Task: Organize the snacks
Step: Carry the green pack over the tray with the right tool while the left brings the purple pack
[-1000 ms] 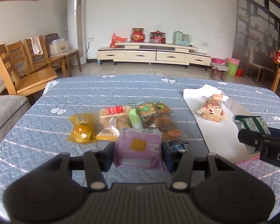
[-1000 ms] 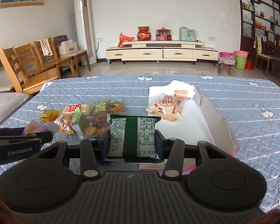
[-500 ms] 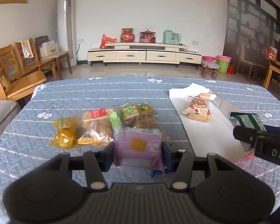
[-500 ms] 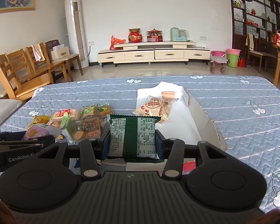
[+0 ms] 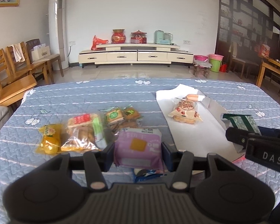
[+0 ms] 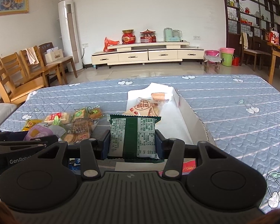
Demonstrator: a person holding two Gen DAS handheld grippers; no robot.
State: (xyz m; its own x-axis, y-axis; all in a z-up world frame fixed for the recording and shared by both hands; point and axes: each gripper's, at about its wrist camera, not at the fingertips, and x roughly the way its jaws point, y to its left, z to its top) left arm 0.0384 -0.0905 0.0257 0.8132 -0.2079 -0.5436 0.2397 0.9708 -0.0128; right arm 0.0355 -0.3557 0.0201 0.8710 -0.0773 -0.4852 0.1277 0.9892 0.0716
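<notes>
My left gripper (image 5: 138, 150) is shut on a purple snack packet (image 5: 138, 147), held above the blue quilted table. My right gripper (image 6: 133, 142) is shut on a dark green snack packet (image 6: 133, 137) over the near end of a flat white box (image 6: 177, 123). In the left wrist view the green packet (image 5: 241, 122) and the right gripper's body show at the right edge. Two wrapped snacks lie in the box: a red-and-cream biscuit packet (image 5: 185, 111) and a small orange one (image 5: 192, 97). A heap of loose snacks (image 5: 84, 130) lies left of the box, with a yellow packet (image 5: 50, 140) at its left end.
A blue packet (image 5: 145, 173) lies under my left gripper. Wooden chairs (image 5: 11, 78) stand beyond the table's left edge. The quilted tablecloth (image 6: 242, 100) stretches right of the box. A red strip (image 6: 189, 166) shows at the box's near end.
The left gripper has shifted with the purple packet, so the snack heap and box now sit further left and lower in its view. The right gripper keeps its place and its hold.
</notes>
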